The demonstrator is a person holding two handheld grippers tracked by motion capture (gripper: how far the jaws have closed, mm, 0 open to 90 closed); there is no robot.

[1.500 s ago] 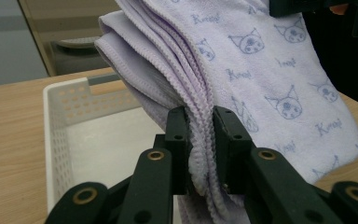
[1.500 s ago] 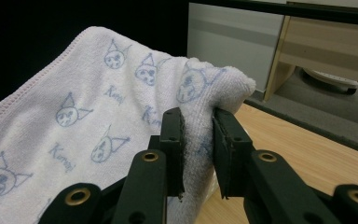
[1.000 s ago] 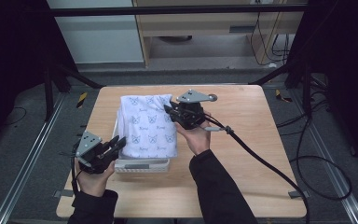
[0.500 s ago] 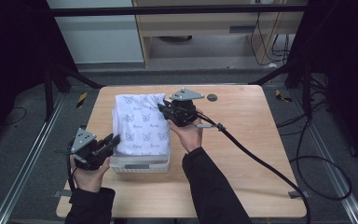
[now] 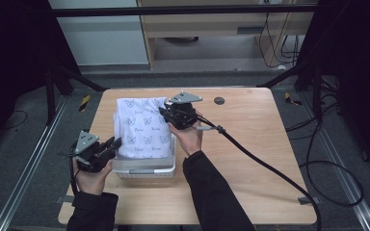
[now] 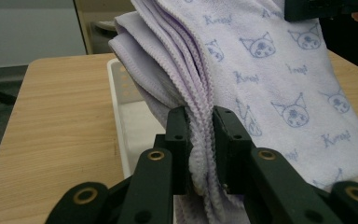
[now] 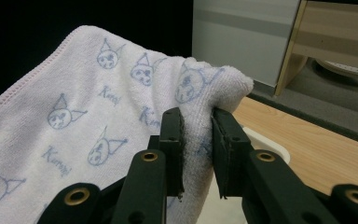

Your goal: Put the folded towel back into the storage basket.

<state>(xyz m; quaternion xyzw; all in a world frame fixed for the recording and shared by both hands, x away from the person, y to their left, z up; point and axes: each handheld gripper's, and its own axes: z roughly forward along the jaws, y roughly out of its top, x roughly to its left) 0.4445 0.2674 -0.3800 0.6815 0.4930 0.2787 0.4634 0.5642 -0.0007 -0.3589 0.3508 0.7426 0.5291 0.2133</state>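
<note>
Lavender terry towel [image 5: 143, 129], folded in several layers, printed with cat faces, held up over the white basket [image 5: 147, 166] on the wooden tabletop [image 5: 250, 144]. Towel spans between both tools, long axis running from near-left to far-right across the basket, far end higher.

Left tool [image 5: 110, 146] clamped on the towel's near-left edge; in the left gripper view [image 6: 200, 140] the stacked scalloped hems are pinched between the two black jaws, jaws nearly closed on the cloth. Right tool [image 5: 166, 113] clamped on the far-right corner; in the right gripper view [image 7: 196, 135] a bunched fold of the towel [image 7: 98, 116] sits squeezed between its jaws, basket rim [image 7: 265, 140] just below and beyond.

Key relation: towel hangs between the tools, directly above the basket, lower part already sagging against the basket's inside. Basket's long side runs roughly along the towel's length, so the cloth looks lined up. Left hand [image 5: 90, 177] is nearer the basket's front-left corner and sits lower; right hand [image 5: 189, 137] holds higher by the far-right side.

Judgement: next move likely lowering both ends together into the basket, right end having farther to drop. Risk: layers fanning open at the left pinch, or an edge draping over the rim.

Black cable [image 5: 265, 166] trails from the right tool across the tabletop.
</note>
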